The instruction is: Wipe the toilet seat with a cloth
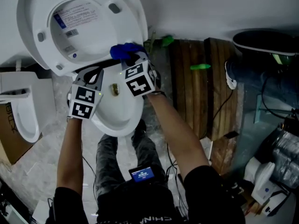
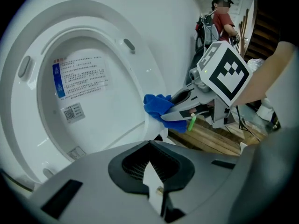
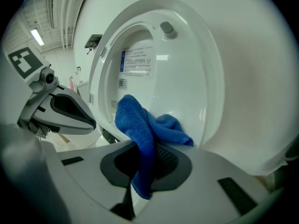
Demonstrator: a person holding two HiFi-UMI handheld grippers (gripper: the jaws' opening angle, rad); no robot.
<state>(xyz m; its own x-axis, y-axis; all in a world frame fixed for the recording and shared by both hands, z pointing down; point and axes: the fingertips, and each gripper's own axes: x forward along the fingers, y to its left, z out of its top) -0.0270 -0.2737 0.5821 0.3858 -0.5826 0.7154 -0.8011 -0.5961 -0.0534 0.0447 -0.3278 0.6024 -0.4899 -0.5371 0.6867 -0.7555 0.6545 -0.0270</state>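
Observation:
The white toilet bowl (image 1: 122,118) stands below me, with its seat (image 1: 135,20) and lid swung up and the seat's underside with its bumpers facing me. A blue cloth (image 1: 125,50) is bunched against the lower right edge of the raised seat, near the hinge. My right gripper (image 1: 133,59) is shut on the cloth (image 3: 140,129), which hangs down between its jaws (image 3: 145,146). My left gripper (image 1: 96,73) sits just left of it over the bowl's rear. Its jaws (image 2: 150,146) are shut with nothing between them. From there the right gripper (image 2: 175,107) shows, holding the cloth (image 2: 158,105).
Another white fixture (image 1: 23,111) and a cardboard box (image 1: 9,136) stand at the left. A wooden pallet (image 1: 205,92) with green objects (image 1: 201,66) lies to the right of the toilet. Beyond it are a person's shoe (image 1: 261,41) and cables on the floor. Another person (image 2: 222,22) stands far off.

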